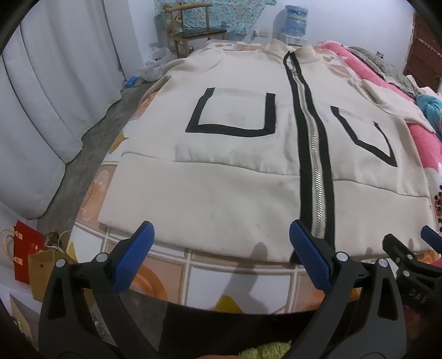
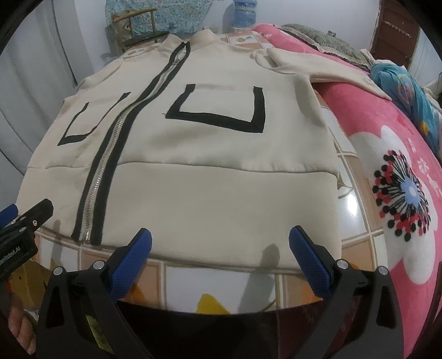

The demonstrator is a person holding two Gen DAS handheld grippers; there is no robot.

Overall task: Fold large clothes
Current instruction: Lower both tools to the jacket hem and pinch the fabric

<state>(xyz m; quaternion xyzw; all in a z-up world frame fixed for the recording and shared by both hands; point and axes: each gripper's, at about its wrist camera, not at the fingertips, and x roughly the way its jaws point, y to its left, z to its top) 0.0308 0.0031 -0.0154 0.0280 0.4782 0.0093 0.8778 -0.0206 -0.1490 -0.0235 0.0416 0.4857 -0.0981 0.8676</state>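
A cream zip jacket with black trim, a silver zipper and two black-outlined pockets lies flat, front up, collar far from me, on a bed with a tiled-pattern sheet. My left gripper hangs open just over the near hem, left of the zipper. Also open, my right gripper sits over the hem on the right half. Neither holds cloth. The right sleeve stretches out over a pink blanket. Each view shows the other gripper at its edge.
A pink flowered blanket and blue cloth lie along the bed's right side. White curtains hang at left over a grey floor. A wooden chair and a water dispenser stand beyond the bed. Red and brown paper bags sit at lower left.
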